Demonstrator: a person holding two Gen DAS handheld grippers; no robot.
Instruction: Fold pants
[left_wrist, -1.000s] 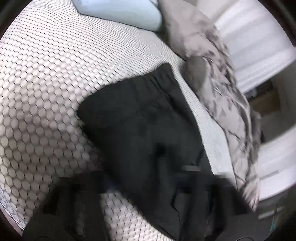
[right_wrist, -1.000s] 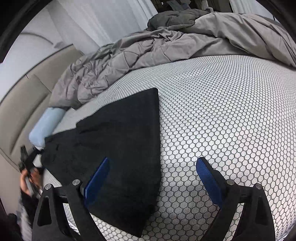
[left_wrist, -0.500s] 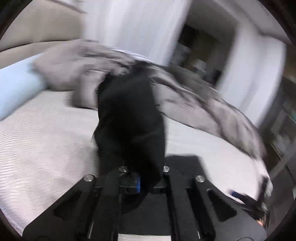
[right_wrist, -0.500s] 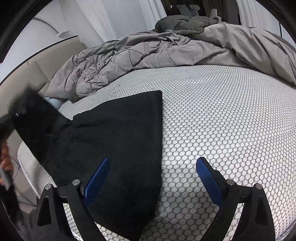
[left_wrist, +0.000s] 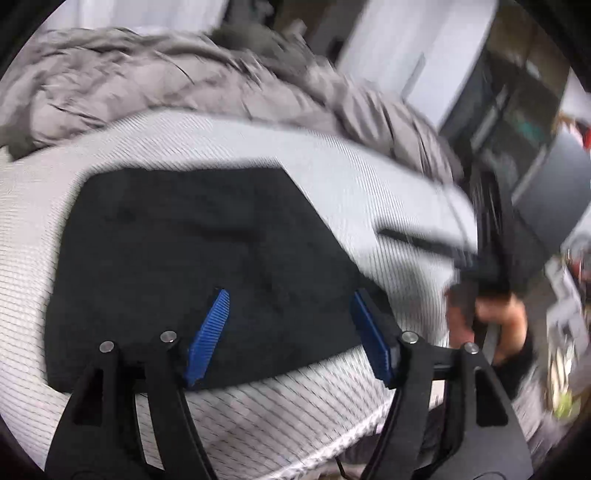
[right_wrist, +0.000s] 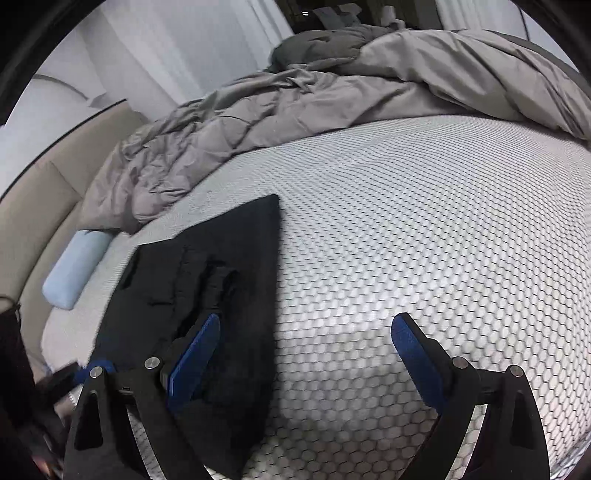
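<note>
Black pants (left_wrist: 192, 258) folded on honeycomb mattress (right_wrist: 424, 221), no readable writing — left gripper (left_wrist: 291, 332) opening, right gripper (right_wrist: 306, 354) wide, both empty

pants (right_wrist: 221, 295): black;
mattress (right_wrist: 424, 240): white, honeycomb pattern;
duvet (right_wrist: 295, 107): grey;
pillow (right_wrist: 75, 269): pale blue;
pads (right_wrist: 194, 358): blue

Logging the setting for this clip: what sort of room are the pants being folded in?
Most likely a bedroom. The black pants lie on a bed's honeycomb-patterned mattress, with a rumpled grey duvet pushed to the far side, a pale blue pillow, and a beige upholstered headboard.
</note>
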